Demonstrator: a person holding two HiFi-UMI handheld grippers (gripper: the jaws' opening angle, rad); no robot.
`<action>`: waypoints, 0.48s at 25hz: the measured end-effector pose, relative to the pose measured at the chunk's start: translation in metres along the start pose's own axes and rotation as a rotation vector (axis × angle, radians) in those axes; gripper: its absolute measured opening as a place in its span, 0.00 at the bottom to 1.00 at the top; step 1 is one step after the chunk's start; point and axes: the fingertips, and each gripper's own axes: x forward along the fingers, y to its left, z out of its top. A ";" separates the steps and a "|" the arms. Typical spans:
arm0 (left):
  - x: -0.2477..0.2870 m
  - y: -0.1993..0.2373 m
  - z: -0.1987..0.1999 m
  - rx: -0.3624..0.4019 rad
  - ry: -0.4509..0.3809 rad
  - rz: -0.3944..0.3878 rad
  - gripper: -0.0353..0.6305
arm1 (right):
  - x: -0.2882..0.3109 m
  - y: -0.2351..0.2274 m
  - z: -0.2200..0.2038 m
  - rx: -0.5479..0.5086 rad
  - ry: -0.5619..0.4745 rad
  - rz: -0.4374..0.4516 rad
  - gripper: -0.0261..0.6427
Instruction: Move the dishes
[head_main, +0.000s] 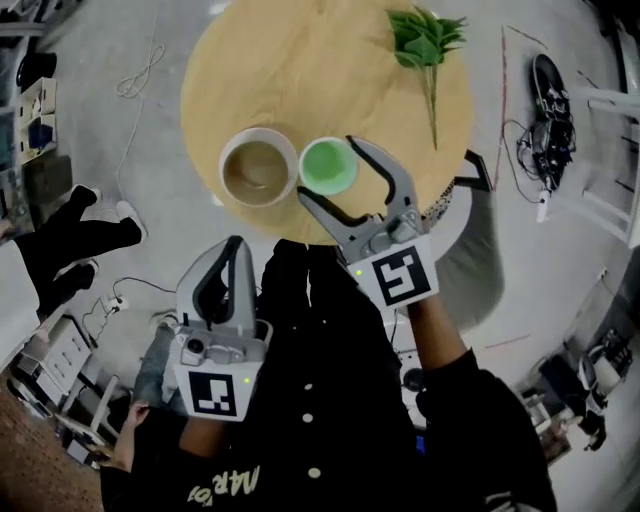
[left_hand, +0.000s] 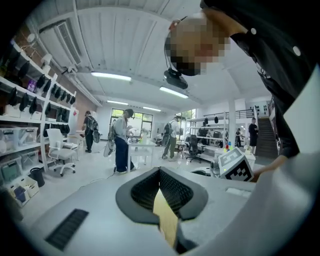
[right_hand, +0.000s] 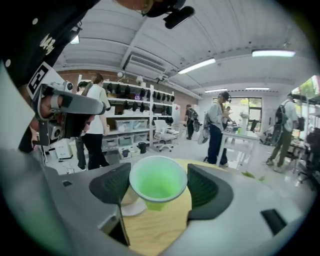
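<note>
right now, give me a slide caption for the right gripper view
Open right tongs straddle a green cup on the round wooden table, a bowl close beside it.

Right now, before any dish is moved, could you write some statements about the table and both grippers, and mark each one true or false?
1. The green cup is between the open jaws of the right gripper. True.
2. The left gripper holds the bowl. False: it is shut on nothing, off the table.
3. The leafy sprig lies inside the bowl. False: it lies on the table's far side, apart from the bowl.
4. The bowl is beside the green cup. True.
</note>
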 end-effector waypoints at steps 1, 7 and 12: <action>0.005 -0.006 0.003 0.003 -0.003 -0.017 0.06 | -0.011 -0.016 -0.008 0.019 0.024 -0.048 0.56; 0.028 -0.038 0.013 0.013 -0.003 -0.097 0.06 | -0.071 -0.100 -0.047 0.067 0.088 -0.277 0.56; 0.040 -0.056 0.013 0.024 0.009 -0.142 0.06 | -0.100 -0.141 -0.078 0.119 0.097 -0.379 0.56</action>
